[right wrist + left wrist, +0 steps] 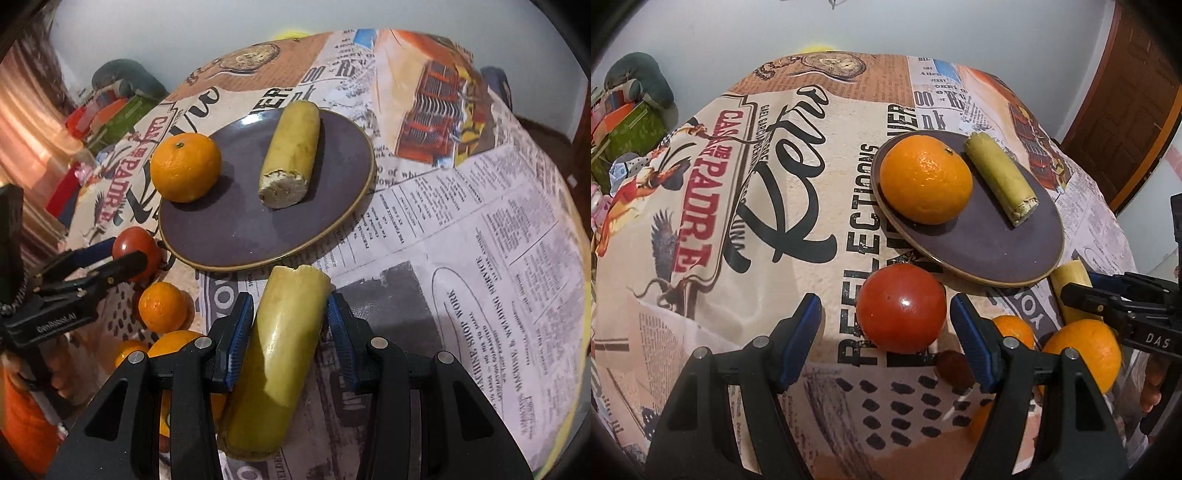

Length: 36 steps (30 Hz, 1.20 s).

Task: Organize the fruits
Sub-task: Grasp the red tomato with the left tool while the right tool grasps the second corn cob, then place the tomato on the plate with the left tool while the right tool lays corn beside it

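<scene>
Room: pale wall behind the tabletop; brown wooden door at the right in the left wrist view; clutter of coloured boxes off the tabletop's left edge, with a dark green bundle on top.

Tabletop: covered by a printed cloth, newspaper-and-poster pattern, large black lettering, lying slightly creased.

Dark purple plate with a tan rim sits on the cloth toward the far side. On it: one orange at the left edge and one yellow-green banana piece, broken end toward the camera. They lie apart.

Off the plate, near side: second banana piece lying on the cloth, its broken end just short of the plate rim. Red tomato just beside the plate. Three or so loose oranges clustered between the two tools.

Right tool: blue pads straddle the second banana piece; the left pad looks in contact, a thin gap on the right; cannot tell whether it is clamped.

Left tool: released, jaws wide, tomato between the tips, untouched.
</scene>
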Available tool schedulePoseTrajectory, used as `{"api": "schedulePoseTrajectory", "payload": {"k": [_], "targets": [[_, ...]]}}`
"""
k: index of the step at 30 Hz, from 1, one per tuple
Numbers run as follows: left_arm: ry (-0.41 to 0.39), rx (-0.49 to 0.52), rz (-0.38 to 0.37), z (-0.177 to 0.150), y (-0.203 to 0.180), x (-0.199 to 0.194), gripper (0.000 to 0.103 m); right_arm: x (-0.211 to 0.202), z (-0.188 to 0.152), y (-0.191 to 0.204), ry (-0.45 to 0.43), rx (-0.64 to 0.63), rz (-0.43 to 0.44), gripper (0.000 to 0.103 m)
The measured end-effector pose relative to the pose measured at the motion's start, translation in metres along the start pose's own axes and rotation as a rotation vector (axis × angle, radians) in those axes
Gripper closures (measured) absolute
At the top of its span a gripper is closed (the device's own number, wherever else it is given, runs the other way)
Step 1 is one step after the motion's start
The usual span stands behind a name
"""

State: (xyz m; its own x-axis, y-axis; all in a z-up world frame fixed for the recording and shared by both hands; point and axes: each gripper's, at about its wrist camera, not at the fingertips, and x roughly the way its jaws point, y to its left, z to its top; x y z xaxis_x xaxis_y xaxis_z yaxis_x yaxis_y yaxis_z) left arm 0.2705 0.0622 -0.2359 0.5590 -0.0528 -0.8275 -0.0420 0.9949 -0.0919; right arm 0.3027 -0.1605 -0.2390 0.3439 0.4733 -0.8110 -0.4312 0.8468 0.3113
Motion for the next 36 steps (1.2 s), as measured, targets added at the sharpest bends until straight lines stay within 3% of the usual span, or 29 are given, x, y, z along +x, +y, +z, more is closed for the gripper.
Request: {"api": "schedulePoseTrajectory", "payload": {"k": [6, 11, 23, 36], "targets": [[0.0, -0.005, -0.005, 0.001, 0.002, 0.004, 0.035, 0.0, 0.001, 0.003, -0.003, -0.017, -0.001, 0.065], [0.003, 0.01, -0.042, 0.002, -0.002, 0.004, 0.054, -0.001, 0.001, 0.005, -0.017, -0.025, -0.009, 0.065], [-0.035, 0.025, -0.002, 0.004, -0.006, -0.019, 0.055, -0.036, 0.003, 0.005, -0.112, -0.038, -0.058, 0.067], [-0.184, 0.08, 0.008, 0.016, -0.033, -0.079, 0.055, -0.09, 0.005, 0.001, -0.261, -0.037, -0.097, 0.07]]}}
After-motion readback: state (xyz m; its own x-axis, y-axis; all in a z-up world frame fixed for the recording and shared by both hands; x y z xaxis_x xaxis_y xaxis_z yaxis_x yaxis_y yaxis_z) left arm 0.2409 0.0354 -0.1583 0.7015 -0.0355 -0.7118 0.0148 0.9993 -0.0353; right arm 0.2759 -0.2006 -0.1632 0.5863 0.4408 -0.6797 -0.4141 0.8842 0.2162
